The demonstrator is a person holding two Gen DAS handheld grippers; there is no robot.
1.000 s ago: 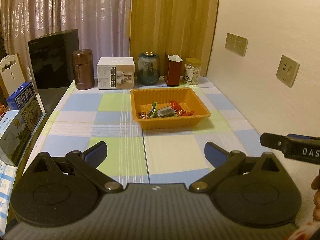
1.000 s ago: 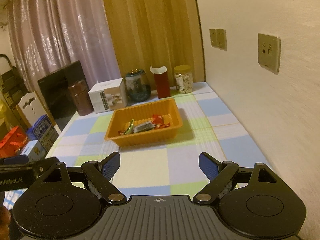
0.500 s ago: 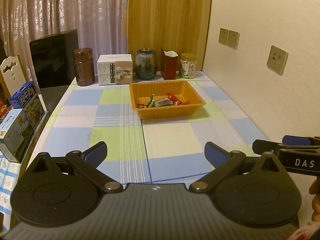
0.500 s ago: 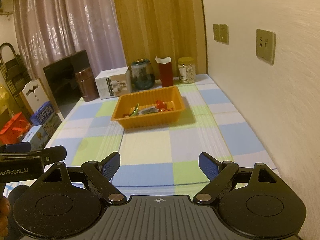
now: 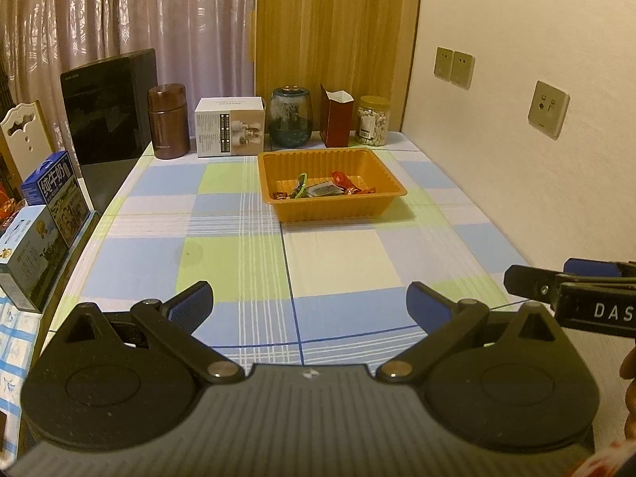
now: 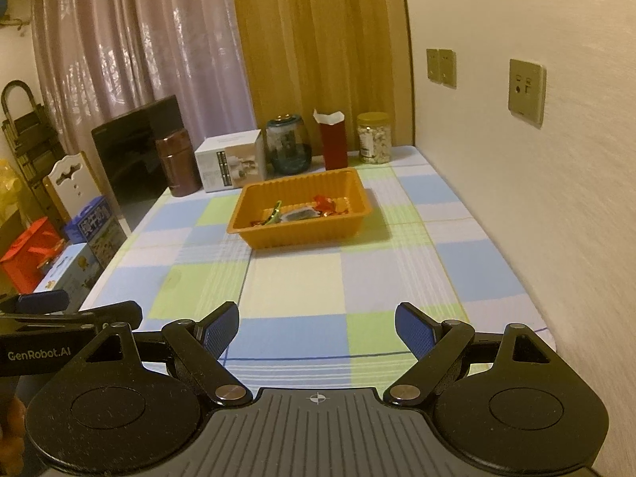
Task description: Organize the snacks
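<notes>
Orange ribbed plastic tray (image 5: 332, 194), rectangular, on the far half of the blue, green and white checked tablecloth (image 5: 326, 262); contents: several small wrapped snacks (image 5: 324, 190) in red, green and dark wrappers, lying along its near side. Behind the tray, in a row against the curtains: brown cylindrical canister (image 5: 167, 120), white printed carton (image 5: 229, 126), dark blue-green glass jar (image 5: 290, 117), open-topped dark red carton (image 5: 336, 116), clear yellow-lidded jar of pale nuts (image 5: 373, 120). My left gripper (image 5: 309, 300): blue pads spread wide, nothing between them, over the table's near edge, well apart from the tray. My right gripper (image 6: 317, 328): likewise spread and empty, beside the left. Blue milk cartons (image 5: 53, 187) off the table's left side
</notes>
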